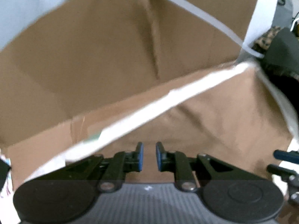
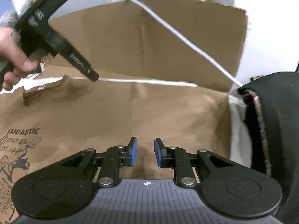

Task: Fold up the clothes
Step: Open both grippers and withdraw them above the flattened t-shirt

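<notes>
Cardboard: brown corrugated cardboard sheet [image 2: 168,115] covers the work surface, with a brown upright cardboard wall [image 2: 186,43] standing at its far edge; black print reading "FANTASTIC" sits near left on the sheet.
Clothes: dark black folded garment with a patterned trim [image 2: 276,123] lies at the right edge, on white cloth [image 2: 239,134], beside the sheet.
Cord: thin white cord [image 2: 186,39] slants from far centre down to the right, ending by the garment.
Left gripper [image 1: 149,156]: blue pads slightly apart, nothing between them, over bare cardboard; a person's hand [image 2: 13,56] holds it at far left.
Right gripper [image 2: 145,152]: blue pads apart, empty, over bare cardboard.
</notes>
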Motion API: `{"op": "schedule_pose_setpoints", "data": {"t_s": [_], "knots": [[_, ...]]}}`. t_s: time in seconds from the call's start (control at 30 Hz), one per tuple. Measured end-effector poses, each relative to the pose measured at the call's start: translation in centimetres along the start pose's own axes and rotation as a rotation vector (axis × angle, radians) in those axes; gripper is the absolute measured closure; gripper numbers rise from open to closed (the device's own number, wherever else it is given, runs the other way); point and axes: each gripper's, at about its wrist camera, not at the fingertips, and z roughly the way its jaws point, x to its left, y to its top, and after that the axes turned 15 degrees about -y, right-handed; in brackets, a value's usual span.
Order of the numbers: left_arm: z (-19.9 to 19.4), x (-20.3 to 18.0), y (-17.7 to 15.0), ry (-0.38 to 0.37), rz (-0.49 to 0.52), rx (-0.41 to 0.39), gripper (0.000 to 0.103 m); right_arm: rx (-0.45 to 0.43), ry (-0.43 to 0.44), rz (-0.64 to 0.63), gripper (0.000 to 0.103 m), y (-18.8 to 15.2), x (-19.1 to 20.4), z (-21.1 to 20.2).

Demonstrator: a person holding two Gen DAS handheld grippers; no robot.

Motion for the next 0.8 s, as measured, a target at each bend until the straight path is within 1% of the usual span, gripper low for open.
{"op": "schedule_pose_setpoints", "data": {"t_s": [0.07, 0.17, 0.27, 0.33, 0.4, 0.47, 0.5, 0.57, 0.6, 0.7, 0.8], "knots": [[1.3, 1.0, -0.6, 0.009, -0.033, 0.011, 0.087, 0.023, 0.018, -0.039, 0.076, -0.2, 0.7, 0.9], [2.9, 2.0, -1.1, 0.01, -0.101, -0.023, 0.087, 0.059, 0.031, -0.076, 0.075, -0.9, 0.8, 2.0], [3.6, 2.4, -1.1, 0.023, -0.112, -0.071, 0.086, 0.062, 0.042, -0.075, 0.068, -1.5, 0.0, 2.3], [3.4, 2.8, -0.6, 0.033, -0.115, -0.068, 0.086, 0.066, 0.032, -0.077, 0.063, -1.7, -0.1, 2.2], [3.1, 3.1, 0.0, 0.039, -0.118, -0.06, 0.085, 0.079, 0.026, -0.065, 0.063, -1.7, -0.3, 1.9], [2.0, 3.4, 0.6, 0.025, -0.105, -0.067, 0.084, 0.081, 0.024, -0.073, 0.063, -1.7, -0.2, 1.4], [1.3, 3.7, 0.7, 0.01, -0.103, -0.074, 0.079, 0.079, 0.024, -0.077, 0.063, -1.6, -0.2, 1.3], [-0.3, 4.3, 0.7, -0.016, -0.111, -0.084, 0.073, 0.071, 0.026, -0.073, 0.063, -1.3, -0.4, 1.1], [-1.4, 4.7, 0.5, -0.021, -0.126, -0.087, 0.072, 0.064, 0.031, -0.07, 0.063, -1.1, -0.5, 0.9], [-5.1, 5.9, -0.5, -0.003, -0.165, -0.109, 0.071, 0.036, 0.054, -0.06, 0.063, -0.7, -0.8, 0.1], [-9.0, 7.1, -2.1, 0.009, -0.175, -0.118, 0.07, 0.032, 0.063, -0.033, 0.063, -0.3, -0.7, -0.2]]}}
